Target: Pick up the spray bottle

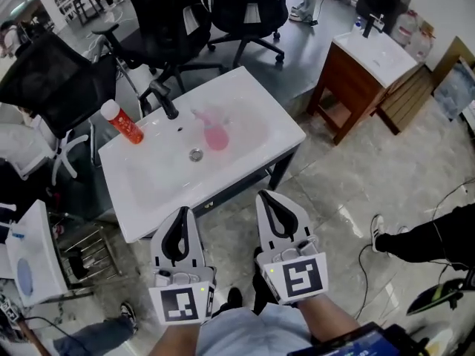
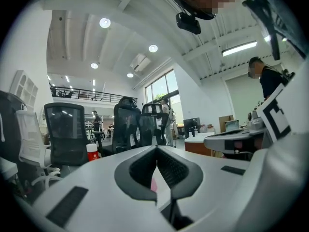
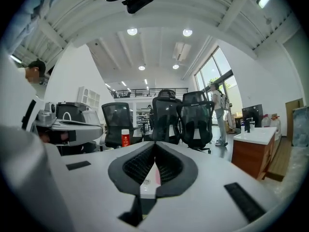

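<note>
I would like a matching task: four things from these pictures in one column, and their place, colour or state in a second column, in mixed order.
Things:
1. pink bottle
2. red bottle
3. faucet
4. right claw

Descriptions:
A. shut, holding nothing
B. on the rim of the sink, left of the faucet in the head view
C. inside the basin, near the drain
D. black, at the back edge

Pairs: 1-C, 2-B, 3-D, 4-A

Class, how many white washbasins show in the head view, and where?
2. One washbasin stands at the centre, nearest the camera; the second washbasin tops a wooden cabinet at upper right. Others may be out of view.
</note>
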